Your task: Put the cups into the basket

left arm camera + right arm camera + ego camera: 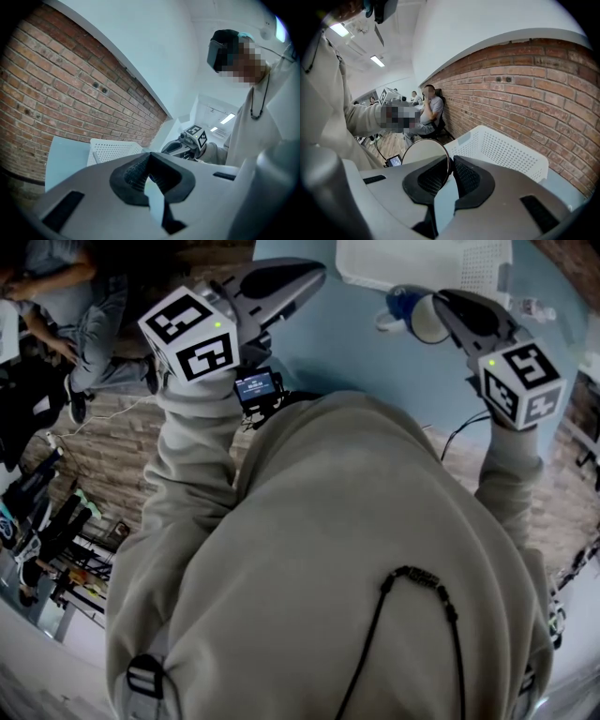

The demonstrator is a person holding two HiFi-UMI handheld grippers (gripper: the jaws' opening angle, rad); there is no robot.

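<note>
Cup (423, 151): round, thin rim, pale inside, blue outside; held in the air just beside the basket, not in it.
Right hand-held gripper (451, 161): ribbed black pads pinching the cup's rim.
Left hand-held gripper (149, 159): ribbed pads pressed together at the tips, nothing between.
Basket (506, 150): white perforated plastic, rectangular, on the tabletop.
Tabletop (65, 154): smooth, pale blue.
Wall (525, 84): red brick.

Head view steeply downward, gripper views close along jaws, all three sharing basket (422, 263)
</note>
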